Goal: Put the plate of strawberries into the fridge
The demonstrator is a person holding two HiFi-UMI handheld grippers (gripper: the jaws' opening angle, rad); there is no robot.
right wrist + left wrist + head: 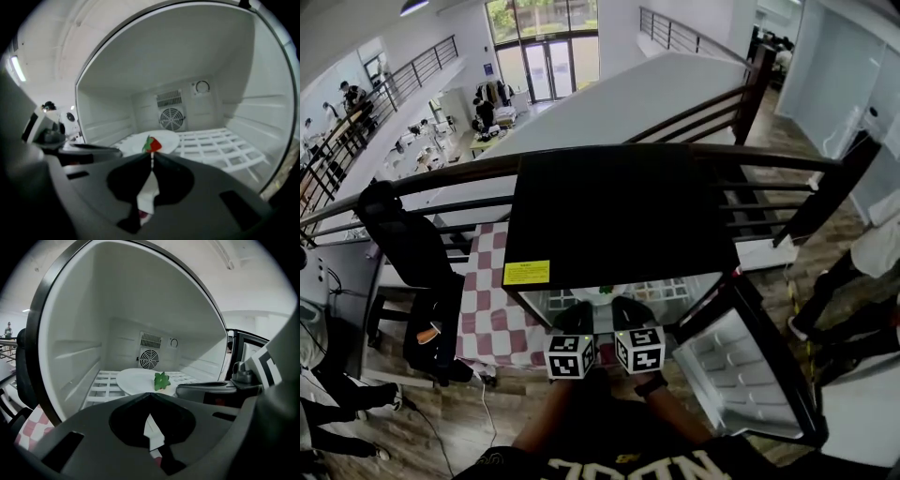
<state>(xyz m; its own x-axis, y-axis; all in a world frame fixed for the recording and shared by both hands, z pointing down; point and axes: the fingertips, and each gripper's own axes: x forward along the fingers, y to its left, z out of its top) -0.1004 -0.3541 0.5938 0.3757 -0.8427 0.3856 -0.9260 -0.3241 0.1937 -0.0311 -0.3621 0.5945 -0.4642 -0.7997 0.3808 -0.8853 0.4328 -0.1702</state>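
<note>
Plate (164,137): 1, flat on the wire shelf (220,145), in front of the fan (171,118).
Strawberry (151,145): 1 seen, on the plate's edge farthest from the fan.
Left claw (150,394), right claw (152,154): 2, each pressed together on nothing, tips just short of the plate; contact unclear.
Risk: a nudge from the closed tips could skid the plate toward the fan and roll the strawberry off.
Fridge (619,216): 1, door (741,366) open.

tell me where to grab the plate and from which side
I'd take the plate by its near rim, coming in level through the open front of the fridge. It lies flat on the shelf, boxed in behind and at the sides, so that thin edge looks easiest to reach. Pinch beside the strawberry, not on it.
</note>
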